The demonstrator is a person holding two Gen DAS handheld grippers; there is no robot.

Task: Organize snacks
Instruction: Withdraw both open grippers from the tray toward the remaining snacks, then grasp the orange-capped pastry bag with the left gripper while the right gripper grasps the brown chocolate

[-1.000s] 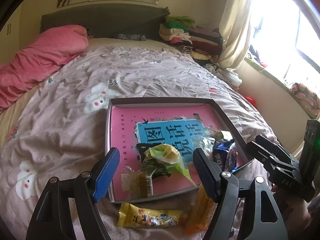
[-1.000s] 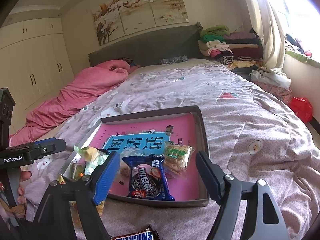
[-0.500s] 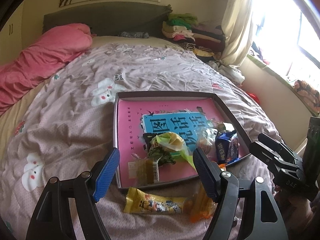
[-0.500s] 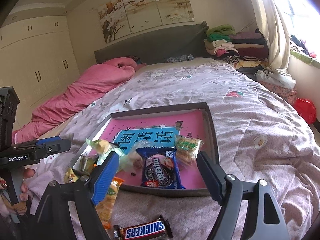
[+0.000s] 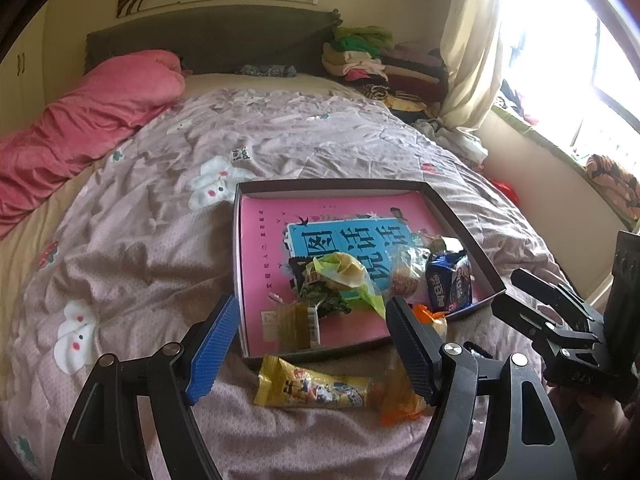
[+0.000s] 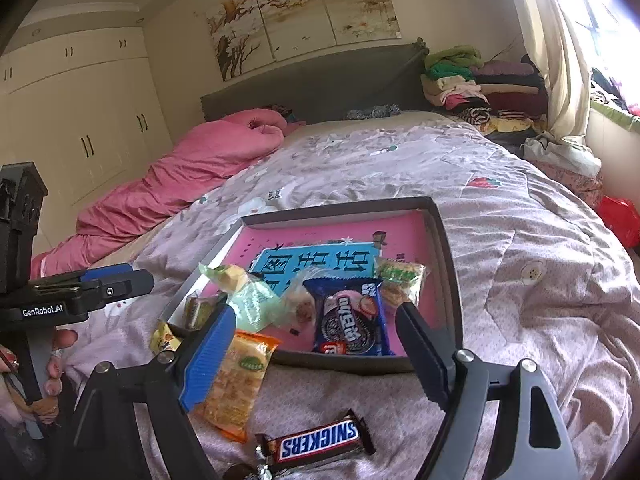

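A shallow dark box with a pink book as its floor lies on the bed. Several snacks sit in its near end, among them a green-yellow packet and a blue Oreo pack. On the quilt in front of the box lie a yellow packet, an orange cracker packet and a Snickers bar. My left gripper hangs open above the box's near edge, holding nothing. My right gripper hovers over the near rim, its jaws opening with nothing gripped.
A pink duvet is bunched along the bed's left side. Folded clothes are stacked by the headboard. A hand holds the left gripper's handle. The flowered quilt spreads around the box, and a red bag lies beyond the bed's right edge.
Both grippers have drawn back from the box. The Snickers bar and the orange packet have come into the right wrist view. The right jaws stand a little wider.
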